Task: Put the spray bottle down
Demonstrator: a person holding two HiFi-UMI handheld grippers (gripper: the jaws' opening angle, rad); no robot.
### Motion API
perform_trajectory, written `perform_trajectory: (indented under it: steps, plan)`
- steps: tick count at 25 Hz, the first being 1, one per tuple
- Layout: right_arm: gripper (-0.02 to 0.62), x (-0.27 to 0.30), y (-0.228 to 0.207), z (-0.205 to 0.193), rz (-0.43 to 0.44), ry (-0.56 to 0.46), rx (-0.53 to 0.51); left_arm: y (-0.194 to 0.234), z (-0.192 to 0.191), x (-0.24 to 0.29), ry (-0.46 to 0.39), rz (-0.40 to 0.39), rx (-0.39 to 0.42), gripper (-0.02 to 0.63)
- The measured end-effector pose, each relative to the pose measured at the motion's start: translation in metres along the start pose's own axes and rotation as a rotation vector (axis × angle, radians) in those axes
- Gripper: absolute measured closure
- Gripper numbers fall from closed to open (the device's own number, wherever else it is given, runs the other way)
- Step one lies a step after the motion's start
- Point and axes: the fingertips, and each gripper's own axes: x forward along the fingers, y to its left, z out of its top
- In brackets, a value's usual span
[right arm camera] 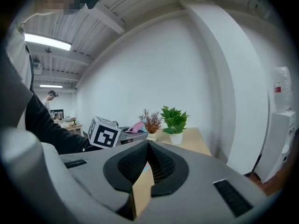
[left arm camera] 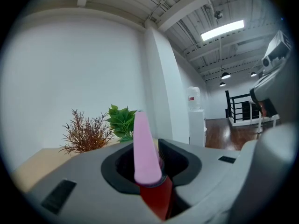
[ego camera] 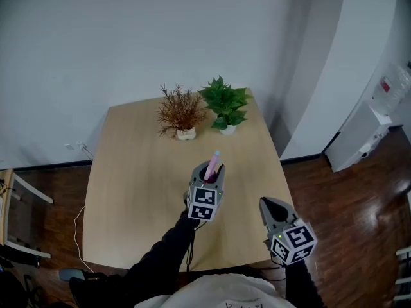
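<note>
The spray bottle (ego camera: 212, 163) has a pink top and a red body (left arm camera: 156, 197). My left gripper (ego camera: 209, 172) is shut on it and holds it over the middle of the wooden table (ego camera: 135, 172). In the left gripper view the pink top (left arm camera: 145, 148) stands up between the grey jaws. My right gripper (ego camera: 270, 205) hovers near the table's front right edge, its jaws shut with nothing in them. From the right gripper view (right arm camera: 148, 146) the left gripper's marker cube (right arm camera: 105, 134) and the pink top (right arm camera: 136, 126) show to the left.
A dry brown plant (ego camera: 181, 111) and a green plant (ego camera: 225, 102) in small white pots stand at the table's far edge. A white cabinet (ego camera: 359, 136) is at the right on the dark wood floor. A chair frame (ego camera: 19, 223) stands at the left.
</note>
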Motion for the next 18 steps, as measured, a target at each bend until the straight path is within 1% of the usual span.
perform_trajectory:
  steps: [5, 12, 18]
  plan:
    - [0.623, 0.000, -0.006, -0.006, -0.001, 0.011, 0.004, -0.003, -0.020, 0.020, 0.039, 0.040, 0.027, 0.477]
    - [0.623, 0.008, -0.007, -0.005, 0.011, 0.014, -0.001, -0.009, -0.046, 0.039, 0.073, 0.059, 0.038, 0.476]
    - [0.623, 0.017, -0.005, -0.005, 0.020, 0.012, -0.005, -0.006, -0.054, 0.042, 0.064, 0.085, 0.042, 0.474]
